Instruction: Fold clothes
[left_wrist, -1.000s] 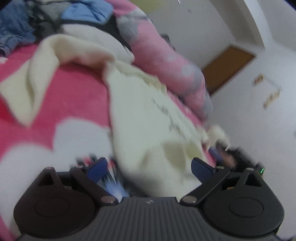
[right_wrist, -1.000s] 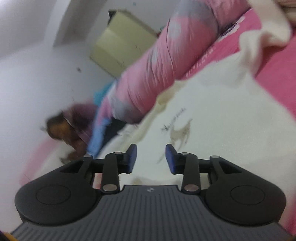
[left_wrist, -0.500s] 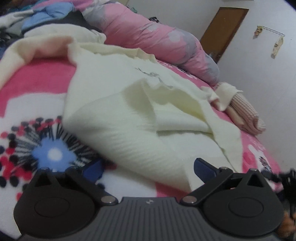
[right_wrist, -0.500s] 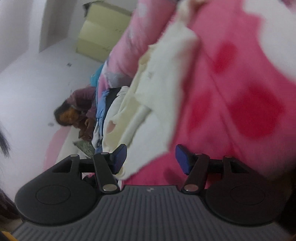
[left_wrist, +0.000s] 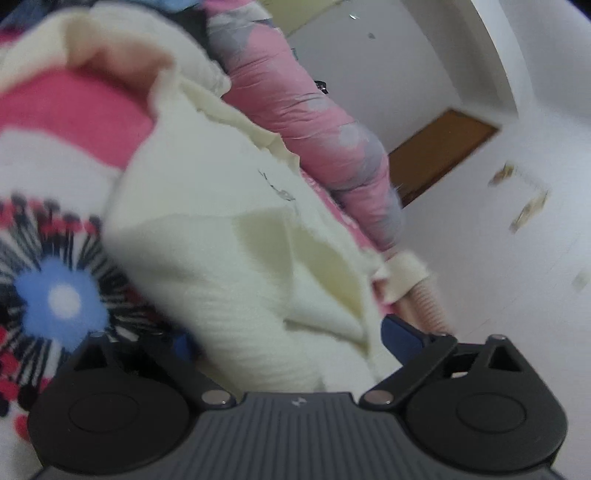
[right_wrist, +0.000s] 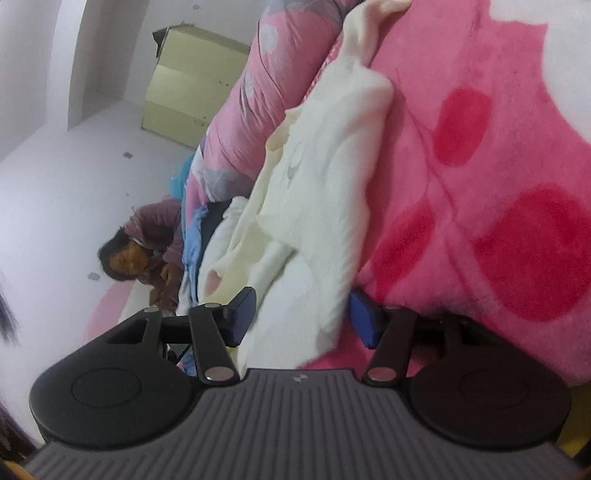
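1. The left claw (left_wrist: 284, 338) is spread wide around the cream sweater's (left_wrist: 221, 236) near fold, on the pink flowered blanket (left_wrist: 55, 122).
2. The right claw (right_wrist: 303, 317) is spread, sweater edge (right_wrist: 314, 229) between its blue pads.
3. A rolled pink duvet (right_wrist: 236, 122) lies along the bed's far edge.

a home bedroom. a pink fleece blanket (right_wrist: 480, 155) covers a bed directly ahead of both grippers, with a rolled pink quilt (left_wrist: 314, 122) along its far edge. beyond the quilt stand a pale yellow cabinet (right_wrist: 184, 85), white walls and a brown wooden door (left_wrist: 439, 155).
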